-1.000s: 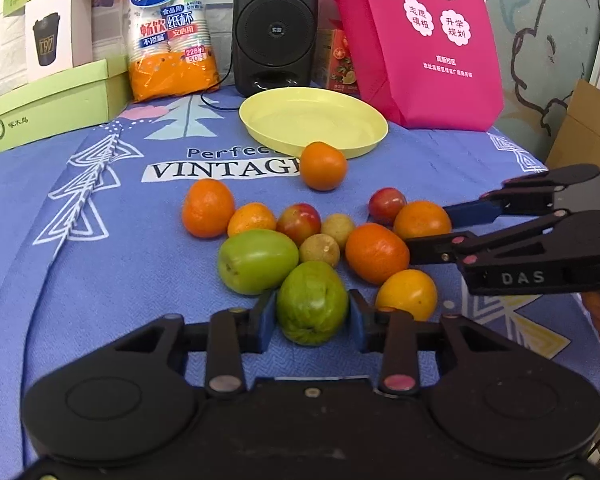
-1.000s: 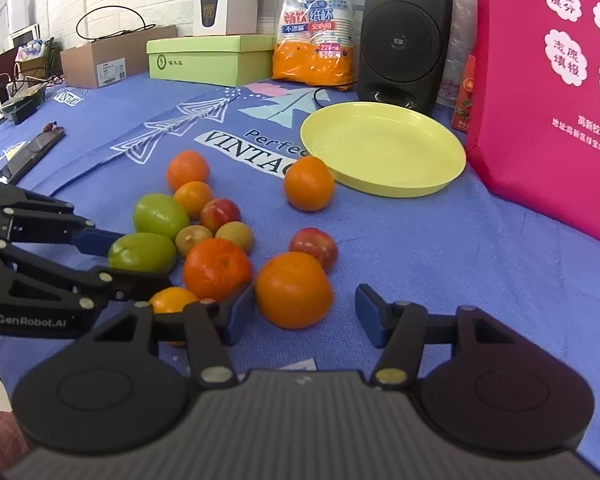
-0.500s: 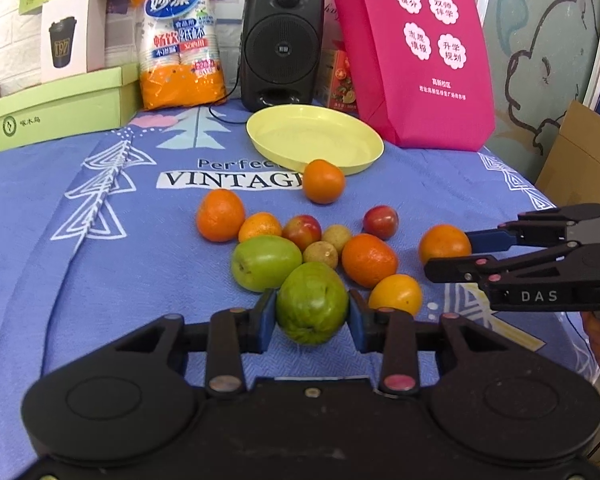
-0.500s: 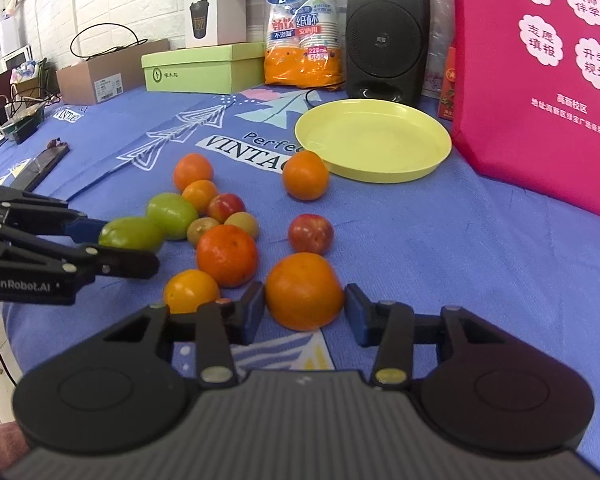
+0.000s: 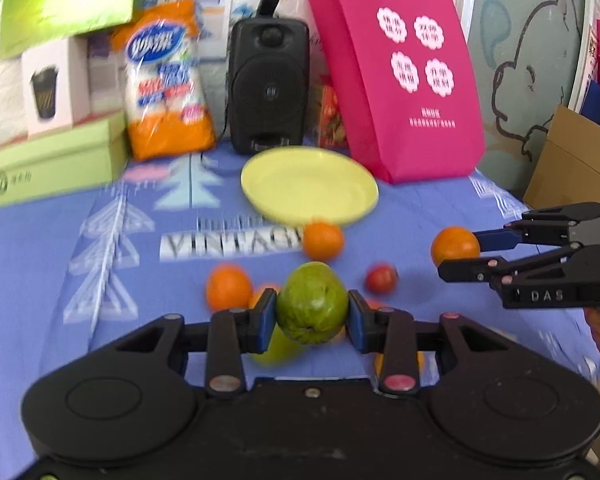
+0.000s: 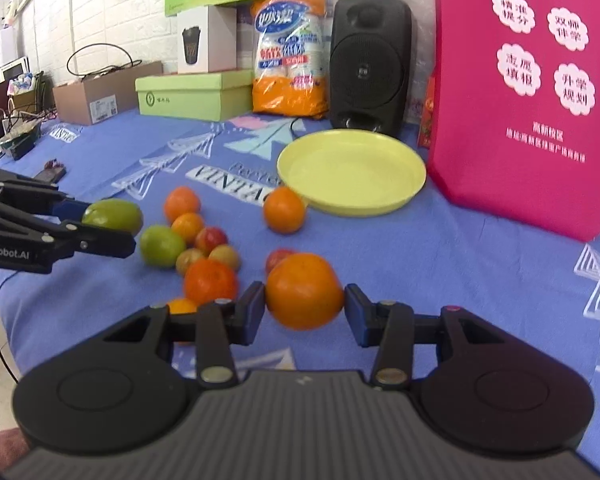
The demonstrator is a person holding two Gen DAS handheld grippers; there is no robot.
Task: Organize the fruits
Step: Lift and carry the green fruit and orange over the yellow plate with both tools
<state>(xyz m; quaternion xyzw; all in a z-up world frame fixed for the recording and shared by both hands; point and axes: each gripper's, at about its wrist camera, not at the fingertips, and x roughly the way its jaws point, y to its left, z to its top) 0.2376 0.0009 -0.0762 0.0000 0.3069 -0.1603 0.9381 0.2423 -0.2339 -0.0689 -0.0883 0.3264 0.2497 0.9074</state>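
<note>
My left gripper [image 5: 312, 314] is shut on a green fruit [image 5: 312, 303] and holds it above the blue cloth; it also shows in the right wrist view [image 6: 112, 216]. My right gripper [image 6: 304, 308] is shut on a large orange [image 6: 304, 290], lifted off the cloth, which also shows in the left wrist view [image 5: 455, 246]. An empty yellow plate [image 5: 312, 190] lies ahead, also in the right wrist view [image 6: 352, 172]. Several oranges, small red and tan fruits and a second green fruit [image 6: 162, 246] lie on the cloth. One orange [image 6: 284, 210] sits by the plate's near rim.
A black speaker [image 6: 370, 64], an orange-and-blue pack of paper cups [image 6: 290, 52], a green shoebox [image 6: 194, 94] and a tall pink bag [image 6: 528, 92] line the back of the table. A cardboard box [image 5: 572, 168] stands off the right edge.
Both grippers have risen with their fruit. The left lifted the green fruit off the cloth; the right shut on the large orange and raised it. The pile stayed put.
</note>
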